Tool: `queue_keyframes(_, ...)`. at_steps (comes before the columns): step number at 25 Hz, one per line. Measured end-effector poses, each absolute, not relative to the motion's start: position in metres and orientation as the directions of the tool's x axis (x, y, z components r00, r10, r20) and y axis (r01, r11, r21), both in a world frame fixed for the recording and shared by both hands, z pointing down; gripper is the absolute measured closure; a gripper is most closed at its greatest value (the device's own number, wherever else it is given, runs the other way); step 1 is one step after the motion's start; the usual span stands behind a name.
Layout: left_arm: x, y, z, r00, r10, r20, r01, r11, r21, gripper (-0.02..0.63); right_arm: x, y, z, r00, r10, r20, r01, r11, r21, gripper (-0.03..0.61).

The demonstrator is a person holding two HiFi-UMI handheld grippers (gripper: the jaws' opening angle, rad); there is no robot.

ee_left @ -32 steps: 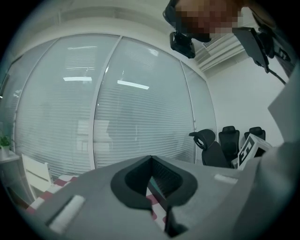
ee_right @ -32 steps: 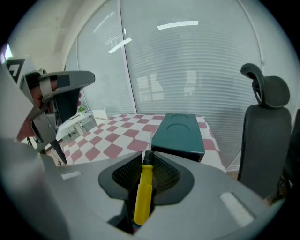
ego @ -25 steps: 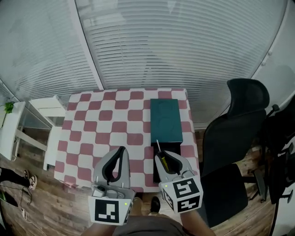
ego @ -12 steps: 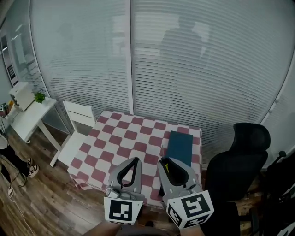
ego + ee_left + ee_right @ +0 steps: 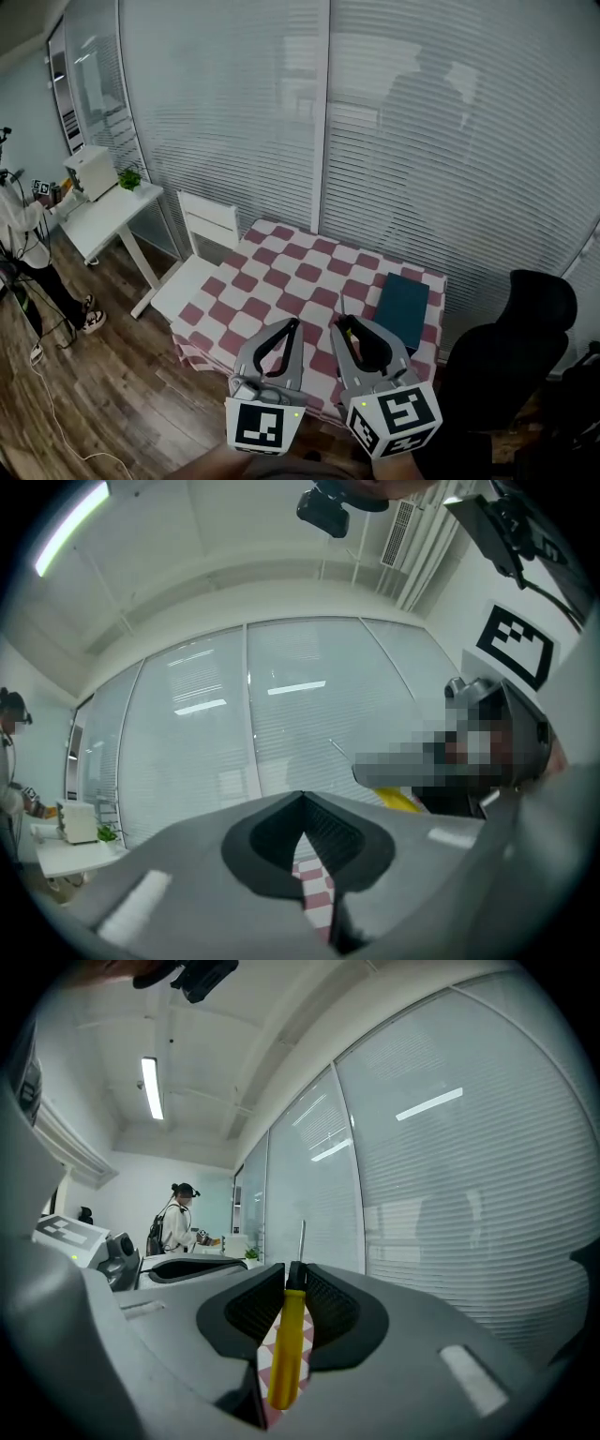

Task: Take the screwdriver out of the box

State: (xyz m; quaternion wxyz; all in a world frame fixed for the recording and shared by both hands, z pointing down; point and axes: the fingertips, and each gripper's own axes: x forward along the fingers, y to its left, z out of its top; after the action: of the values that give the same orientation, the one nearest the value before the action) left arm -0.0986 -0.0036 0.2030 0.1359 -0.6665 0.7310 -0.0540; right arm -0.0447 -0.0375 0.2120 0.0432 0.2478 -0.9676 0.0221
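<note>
Currently the right gripper (image 5: 292, 1274) is clamped on the yellow handle of the screwdriver (image 5: 286, 1344), shaft pointed at 12 o'clock. The left gripper (image 5: 302, 803), at its 9 o'clock, is pressed closed, nothing held. The box (image 5: 401, 311) is seen at 1 o'clock, on the checkered table (image 5: 281, 281).

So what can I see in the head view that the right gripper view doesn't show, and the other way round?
Only the head view shows the teal box lying on the checked table, the black chair and the wooden floor. Only the right gripper view shows the screwdriver up close, its yellow handle pinched between the jaws, and a ceiling light. Both show the right claw and the blinds behind.
</note>
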Motion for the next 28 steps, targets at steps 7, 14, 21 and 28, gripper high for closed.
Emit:
queue_keyframes(7, -0.145, -0.006, 0.207, -0.129, -0.983, -0.132, -0.953, 0.159, -0.258, 0.612, -0.094, -0.039, 0.216, -0.899, -0.428, 0.097, -0.431, 0.902, -0.008, 0.482)
queue_keyframes(14, -0.21, -0.026, 0.223, -0.125, -0.985, -0.121, -0.96, 0.151, -0.235, 0.612, -0.162, -0.056, 0.236, -0.896, -0.426, 0.124, -0.431, 0.902, -0.015, 0.482)
queue_keyframes(21, -0.25, -0.053, 0.24, -0.082, -0.992, -0.092, -0.975, 0.099, -0.197, 0.612, -0.196, -0.08, 0.261, -0.863, -0.468, 0.193, -0.48, 0.877, -0.021, 0.482)
queue_keyframes(28, -0.268, -0.079, 0.263, -0.024, -0.999, -0.044, -0.986, 0.031, -0.166, 0.612, -0.212, -0.102, 0.293, -0.826, -0.502, 0.257, -0.527, 0.849, -0.036, 0.482)
